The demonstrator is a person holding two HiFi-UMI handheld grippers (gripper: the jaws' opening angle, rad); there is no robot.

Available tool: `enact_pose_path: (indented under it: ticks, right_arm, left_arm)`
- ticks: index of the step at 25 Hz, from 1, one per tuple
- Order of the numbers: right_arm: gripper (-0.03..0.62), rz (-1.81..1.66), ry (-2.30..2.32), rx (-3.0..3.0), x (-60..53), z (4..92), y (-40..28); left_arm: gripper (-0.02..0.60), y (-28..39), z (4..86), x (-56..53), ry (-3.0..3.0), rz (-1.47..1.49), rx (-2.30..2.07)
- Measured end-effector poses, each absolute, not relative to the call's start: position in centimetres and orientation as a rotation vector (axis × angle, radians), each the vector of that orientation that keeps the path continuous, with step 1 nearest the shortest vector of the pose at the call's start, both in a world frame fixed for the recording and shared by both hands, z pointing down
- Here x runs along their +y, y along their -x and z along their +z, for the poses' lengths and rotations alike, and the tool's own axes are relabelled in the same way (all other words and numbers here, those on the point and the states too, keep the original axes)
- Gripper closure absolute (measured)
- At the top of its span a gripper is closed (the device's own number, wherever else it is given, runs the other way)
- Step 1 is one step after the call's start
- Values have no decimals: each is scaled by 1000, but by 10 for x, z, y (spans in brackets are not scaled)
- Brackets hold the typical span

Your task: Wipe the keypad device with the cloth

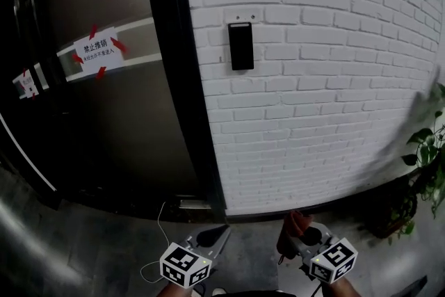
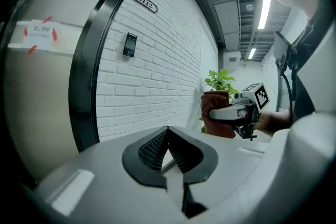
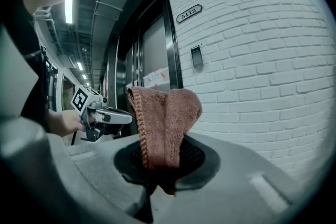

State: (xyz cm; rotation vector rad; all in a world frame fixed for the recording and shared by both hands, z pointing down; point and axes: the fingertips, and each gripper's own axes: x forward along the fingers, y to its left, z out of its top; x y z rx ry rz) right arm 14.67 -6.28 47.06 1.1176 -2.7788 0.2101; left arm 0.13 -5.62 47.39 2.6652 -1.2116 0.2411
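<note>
Brown knitted cloth [image 3: 165, 123], one piece, soft and ribbed with a stitched edge, stands folded out of the right gripper [image 3: 164, 159], whose jaws are clamped on its lower end. Left gripper [image 2: 168, 132] has its two dark ridged jaws pressed together at the tips, with nothing between them. Each gripper carries one white cube with black square markers, so two cubes [image 1: 185, 265] in all. One keypad device [image 1: 240, 46], a flat, glossy black upright rectangle, is mounted on the white painted brick wall [image 1: 334, 80]. It sits ahead of and well above both grippers, well apart from the cloth. One small oval number plate [image 2: 144, 2] reading 5112 sits higher on the wall. Left of the left gripper runs a dark metal door frame [image 1: 177, 80] with a smooth glass panel. The panel carries two white paper notices [image 1: 97, 51] fixed with red tape. One leafy green potted plant [image 1: 424, 156] stands to the right of the right gripper. Floor below is dull grey.
</note>
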Motion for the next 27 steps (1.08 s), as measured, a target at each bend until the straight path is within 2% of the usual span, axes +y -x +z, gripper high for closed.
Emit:
enact_pose_path:
  ticks: [27]
  right_arm:
    - [540,160,-1121,-2710,-51,479,-131]
  left_arm:
    - [565,8,479,-57,-2698,202,-1148]
